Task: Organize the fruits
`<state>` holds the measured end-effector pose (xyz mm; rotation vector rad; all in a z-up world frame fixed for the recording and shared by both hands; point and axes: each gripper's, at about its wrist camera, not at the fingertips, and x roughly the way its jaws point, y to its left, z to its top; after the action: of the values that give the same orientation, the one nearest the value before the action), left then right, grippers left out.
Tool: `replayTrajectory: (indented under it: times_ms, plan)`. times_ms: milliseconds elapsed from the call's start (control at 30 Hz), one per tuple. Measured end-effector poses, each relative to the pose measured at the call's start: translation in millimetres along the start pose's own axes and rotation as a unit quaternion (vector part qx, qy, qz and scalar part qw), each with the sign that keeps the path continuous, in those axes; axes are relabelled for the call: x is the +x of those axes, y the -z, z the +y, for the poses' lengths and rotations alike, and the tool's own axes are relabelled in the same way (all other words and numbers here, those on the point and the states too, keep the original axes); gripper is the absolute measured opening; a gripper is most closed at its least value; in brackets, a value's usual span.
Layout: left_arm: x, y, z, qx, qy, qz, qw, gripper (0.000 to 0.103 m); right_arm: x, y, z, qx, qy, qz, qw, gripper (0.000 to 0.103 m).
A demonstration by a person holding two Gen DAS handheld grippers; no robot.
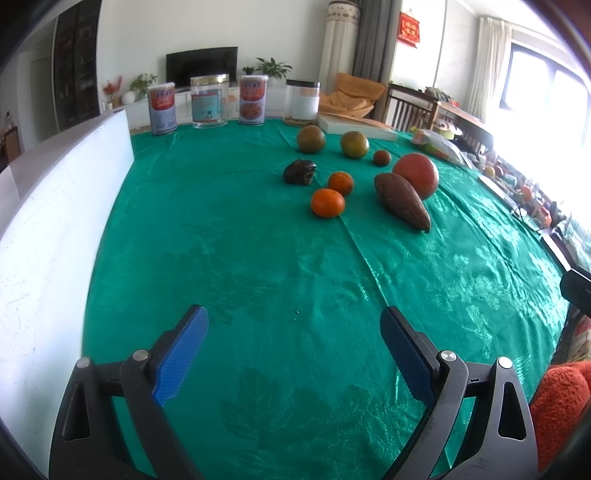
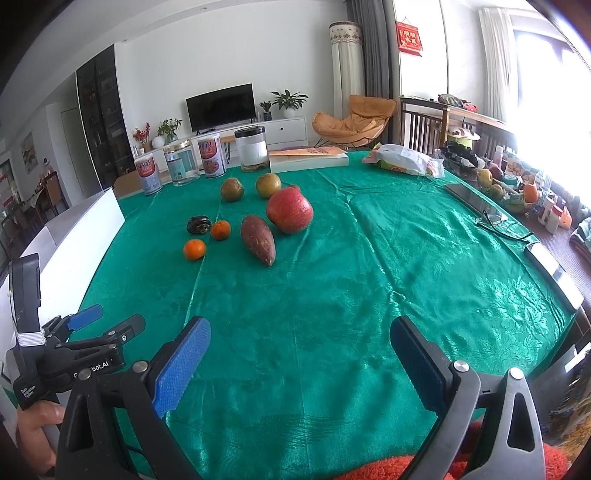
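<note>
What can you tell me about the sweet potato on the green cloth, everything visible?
The sweet potato is long, reddish-brown and dull-skinned, with pale scuffs, fat at its far end and tapering to a point toward the cameras. It lies flat on the green tablecloth, whole and unheld. Its thick end sits right beside the large red fruit; whether they touch is unclear. Two small oranges lie apart on its left. Both grippers are well short of it.

A home living room: a flat television [image 2: 221,105] on a low white cabinet [image 2: 284,130] stands at upper centre, potted plants [image 2: 289,101] beside it, an orange lounge chair [image 2: 351,122] to its right, curtains [image 2: 496,59] by the bright window, and a red wall hanging [image 2: 409,36] above.
</note>
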<state>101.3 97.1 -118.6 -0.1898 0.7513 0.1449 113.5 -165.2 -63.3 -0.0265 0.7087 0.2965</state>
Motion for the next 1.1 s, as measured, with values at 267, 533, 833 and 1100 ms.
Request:
replayTrajectory:
  times_ms: [267, 533, 833, 1100]
  plan:
    - [9, -5, 6, -0.021, 0.008, 0.029, 0.9993, 0.095, 4, -1, -5, 0.011, -0.013, 0.008, 1.0, 0.098]
    - [23, -61, 15, -0.137, 0.049, 0.066, 0.9872, 0.095, 8, -1, -8, 0.02, -0.03, 0.014, 0.999, 0.098]
    - [139, -163, -8, -0.126, 0.046, 0.16, 0.9779, 0.094, 8, 0, -14, 0.029, -0.047, 0.015, 0.998, 0.098]
    - [183, -166, 1, -0.126, 0.017, 0.191, 0.9733, 0.093, 14, -1, -23, 0.05, -0.067, 0.027, 0.996, 0.098]
